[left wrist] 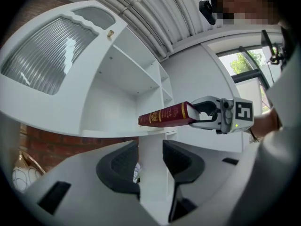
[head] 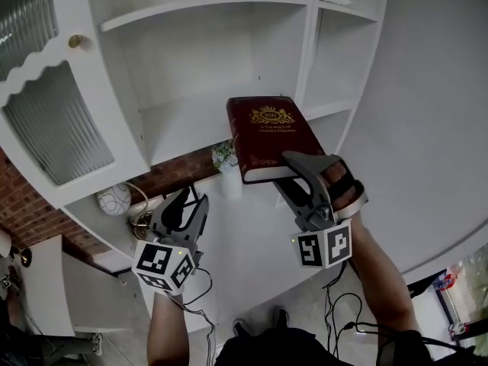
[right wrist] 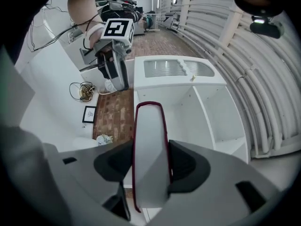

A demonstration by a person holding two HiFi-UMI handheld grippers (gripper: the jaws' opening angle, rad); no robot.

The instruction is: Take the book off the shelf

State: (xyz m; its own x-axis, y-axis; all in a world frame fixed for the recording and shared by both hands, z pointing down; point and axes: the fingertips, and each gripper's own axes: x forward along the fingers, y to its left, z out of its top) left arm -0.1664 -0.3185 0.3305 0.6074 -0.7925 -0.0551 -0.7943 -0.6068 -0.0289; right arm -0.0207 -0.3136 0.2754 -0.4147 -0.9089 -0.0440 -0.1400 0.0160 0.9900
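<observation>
Two grippers are in your hands before a white shelf unit [head: 198,105]. At the far left of the head view is its ribbed glass door [head: 46,120] with a small brass knob [head: 75,42], and below it a round ornament [head: 114,199] stands against a brick wall [head: 175,170]. Your left gripper [head: 187,198] is low and left of the middle; its jaws stand moderately apart and nothing is between them, only the white unit far behind. Just right of it is a small bunch of flowers [head: 224,157]. Next comes the dark red book [head: 271,132] with a gold crest, lying level with its cover up in front of the open middle compartment. I cannot tell if its far end touches the shelf board. Your right gripper [head: 293,172] holds this book at the near edge, and its two pads press on both covers with the white page block between them.
</observation>
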